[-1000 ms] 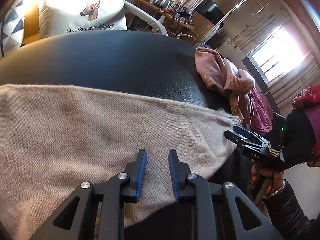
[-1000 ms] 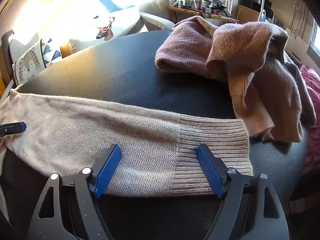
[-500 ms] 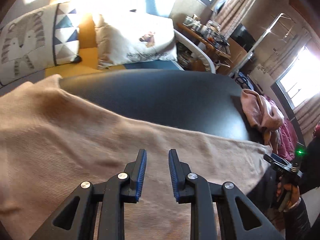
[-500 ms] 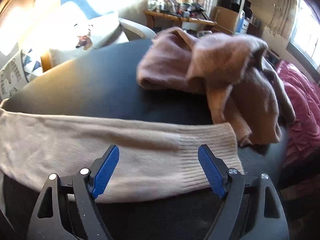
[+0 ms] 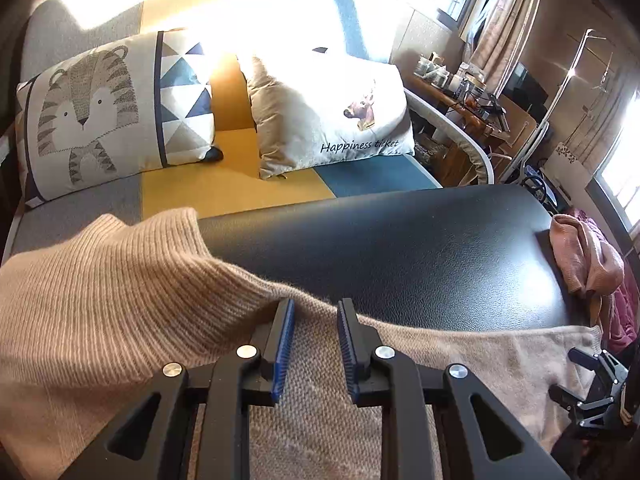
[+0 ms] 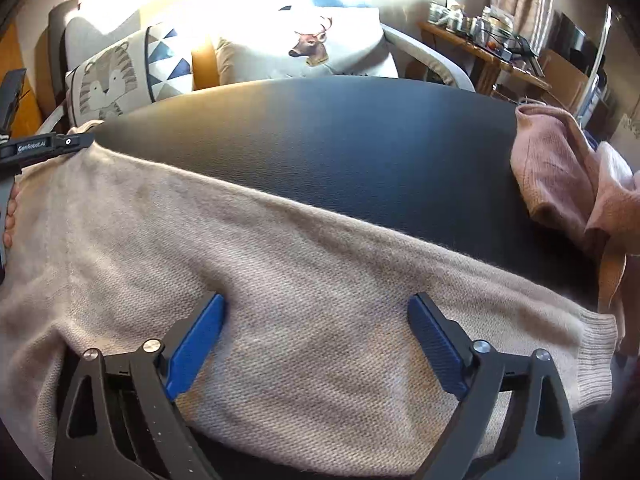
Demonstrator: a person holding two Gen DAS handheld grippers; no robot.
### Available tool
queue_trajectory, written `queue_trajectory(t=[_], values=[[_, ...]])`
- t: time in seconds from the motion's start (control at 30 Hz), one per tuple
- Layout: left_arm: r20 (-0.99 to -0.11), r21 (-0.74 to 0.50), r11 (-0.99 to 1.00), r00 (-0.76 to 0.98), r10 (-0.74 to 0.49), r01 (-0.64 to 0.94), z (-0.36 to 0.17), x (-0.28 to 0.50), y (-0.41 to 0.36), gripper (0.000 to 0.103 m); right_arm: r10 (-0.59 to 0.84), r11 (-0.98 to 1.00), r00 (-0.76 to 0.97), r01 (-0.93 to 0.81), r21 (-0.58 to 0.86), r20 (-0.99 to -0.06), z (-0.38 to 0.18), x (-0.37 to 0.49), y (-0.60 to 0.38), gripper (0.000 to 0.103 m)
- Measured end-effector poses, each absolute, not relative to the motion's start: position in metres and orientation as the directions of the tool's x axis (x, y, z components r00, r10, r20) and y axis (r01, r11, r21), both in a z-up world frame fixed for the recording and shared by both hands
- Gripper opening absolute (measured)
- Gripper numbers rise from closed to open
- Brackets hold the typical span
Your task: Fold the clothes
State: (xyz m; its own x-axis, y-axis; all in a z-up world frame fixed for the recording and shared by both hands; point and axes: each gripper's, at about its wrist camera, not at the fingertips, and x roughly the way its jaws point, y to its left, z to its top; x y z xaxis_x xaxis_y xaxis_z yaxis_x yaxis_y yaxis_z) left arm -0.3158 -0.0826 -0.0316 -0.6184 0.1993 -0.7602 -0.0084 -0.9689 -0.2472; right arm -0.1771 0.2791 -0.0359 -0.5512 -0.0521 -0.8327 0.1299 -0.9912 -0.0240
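Note:
A beige knit sweater (image 5: 120, 300) lies spread along the near edge of the black table (image 5: 400, 248). My left gripper (image 5: 314, 304) hovers at its far edge beside the ribbed end. Its jaws stand a narrow gap apart, with the fabric edge under the tips and nothing visibly pinched. In the right wrist view the same sweater (image 6: 280, 260) fills the foreground. My right gripper (image 6: 316, 300) is above its middle; the jaws are opening wide and the pads do not press the knit. The left gripper (image 6: 80, 142) shows at the sweater's far left corner.
A crumpled pink sweater (image 6: 560, 168) sits at the table's right end, with a dark red garment (image 5: 624, 312) beyond it. Behind the table is a sofa with a tiger pillow (image 5: 100, 112) and a deer pillow (image 5: 332, 112). A cluttered side table (image 5: 460, 80) stands at the back right.
The left gripper travelled left along the sweater to its ribbed end, still narrowly apart. The right gripper moved left from the ribbed cuff to the body and its jaws widened.

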Motion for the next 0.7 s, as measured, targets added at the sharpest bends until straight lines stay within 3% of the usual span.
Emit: queue_trajectory(t=[0.17,0.43,0.6,0.7], values=[[-0.752,-0.244,-0.969,-0.623,0.214,-0.038,-0.033,-0.340,-0.077,0.022,-0.020,-0.995,-0.550,0.090,-0.035,-0.835,-0.037,-0.197,0.294,0.103],[-0.795,-0.050,-0.996,-0.601,0.084,-0.072,-0.026,-0.360,-0.047,0.022,0.015,-0.997,-0.577,0.052,-0.056,-0.817,-0.023,-0.207,0.279,0.102],[-0.770,-0.251,-0.952,-0.559,0.307,-0.178,-0.002,-0.326,-0.021,0.022,-0.129,-0.982,-0.665,0.191,-0.001,-0.736,0.010,-0.135,0.251,0.102],[-0.749,-0.274,-0.898,-0.509,0.423,-0.343,0.008,-0.291,0.025,0.022,-0.214,-0.949,-0.656,0.314,-0.004,-0.723,0.012,-0.089,0.219,0.102]])
